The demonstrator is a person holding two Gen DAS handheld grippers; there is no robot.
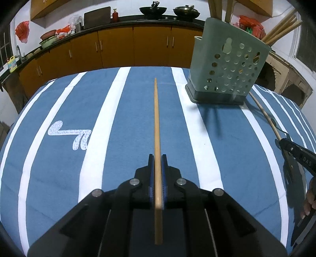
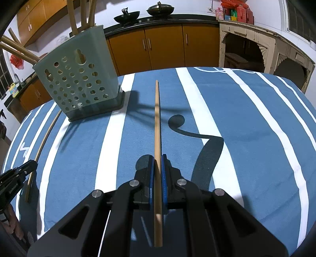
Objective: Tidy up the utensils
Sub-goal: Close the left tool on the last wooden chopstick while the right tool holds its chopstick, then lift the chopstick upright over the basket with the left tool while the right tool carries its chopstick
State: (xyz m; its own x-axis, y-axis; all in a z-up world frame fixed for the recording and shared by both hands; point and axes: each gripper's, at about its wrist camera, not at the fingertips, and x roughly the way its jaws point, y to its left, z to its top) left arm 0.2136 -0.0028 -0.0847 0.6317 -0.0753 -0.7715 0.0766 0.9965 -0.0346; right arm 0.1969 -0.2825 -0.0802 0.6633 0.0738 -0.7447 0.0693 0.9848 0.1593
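A: Your left tongs (image 1: 157, 158) are clenched on a chopstick (image 1: 157, 122), which runs straight out ahead over the blue-and-white striped cloth (image 1: 122, 110) on the counter.

B: And your right tongs (image 2: 157, 158)?

A: Clenched too, on a second chopstick (image 2: 157, 122), pointing forward above the cloth the same way. In the left view you can see them at the right edge, gripping that stick low down near the cloth.

B: Where is the holder?

A: Farther out, the pale green utensil holder (image 1: 227, 67) with round holes stands upright on the cloth. It sits ahead and to the right of your left tongs, ahead and to the left of your right ones. Several chopsticks (image 2: 81, 15) already stick out of its top, some leaning sideways.

B: Behind that?

A: Orange cabinets (image 1: 150, 47) under a dark worktop, with two woks (image 1: 153, 9) on it.
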